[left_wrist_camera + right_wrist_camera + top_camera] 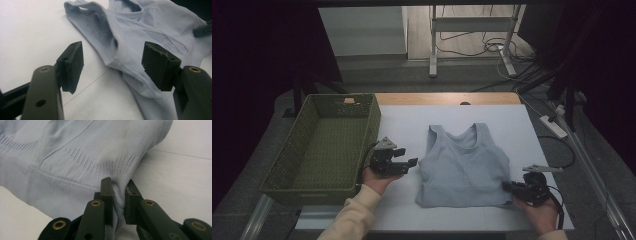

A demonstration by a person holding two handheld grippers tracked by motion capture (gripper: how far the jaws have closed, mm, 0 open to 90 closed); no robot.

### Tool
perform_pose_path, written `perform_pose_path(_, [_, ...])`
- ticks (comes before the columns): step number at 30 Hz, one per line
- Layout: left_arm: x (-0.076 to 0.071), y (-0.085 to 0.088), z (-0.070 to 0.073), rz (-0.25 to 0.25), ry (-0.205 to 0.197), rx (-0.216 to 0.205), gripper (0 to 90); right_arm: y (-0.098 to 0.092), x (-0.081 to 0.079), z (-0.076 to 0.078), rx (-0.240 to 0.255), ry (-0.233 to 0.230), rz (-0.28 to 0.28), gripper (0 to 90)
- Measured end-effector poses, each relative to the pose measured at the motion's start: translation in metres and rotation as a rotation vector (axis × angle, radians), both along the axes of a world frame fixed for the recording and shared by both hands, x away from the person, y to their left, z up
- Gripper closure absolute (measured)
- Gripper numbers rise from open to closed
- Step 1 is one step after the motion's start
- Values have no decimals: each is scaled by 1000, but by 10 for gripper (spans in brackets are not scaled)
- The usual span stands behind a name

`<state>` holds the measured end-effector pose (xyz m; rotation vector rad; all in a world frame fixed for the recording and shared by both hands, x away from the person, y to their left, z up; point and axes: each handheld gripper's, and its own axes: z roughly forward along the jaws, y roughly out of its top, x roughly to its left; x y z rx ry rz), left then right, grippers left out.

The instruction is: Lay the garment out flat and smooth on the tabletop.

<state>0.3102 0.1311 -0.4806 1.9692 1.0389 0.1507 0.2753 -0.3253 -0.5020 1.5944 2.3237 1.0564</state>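
Note:
A pale blue sleeveless knit top (pixel 462 160) lies flat on the white table cover (pixel 407 120), straps toward the far side. My right gripper (pixel 507 186) sits at the top's near right corner. In the right gripper view its jaws (pixel 118 187) pinch a bunched fold of the ribbed hem, with the rest of the top (pixel 75 150) spread beyond. My left gripper (pixel 411 163) rests just left of the top, held in a hand with a cream sleeve. Its jaws (pixel 112 65) stand wide apart, one pad over bare table and the other over the top's side edge (pixel 150 22), gripping nothing.
An empty green woven basket (pixel 302 130) stands along the table's left side, close to my left gripper. A white power strip (pixel 553 126) and cables lie on the floor to the right. Metal stand legs (pixel 432 45) rise beyond the far edge.

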Motion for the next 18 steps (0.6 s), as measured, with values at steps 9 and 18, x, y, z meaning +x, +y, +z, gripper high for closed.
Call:
perform_pose_path(9, [0, 0, 0, 0, 1, 0, 341, -8, 3, 0, -17, -19, -17, 654])
perform_pose_path(18, [1, -3, -2, -2, 4, 4, 341, 16, -6, 23, -45, -249, 22, 368])
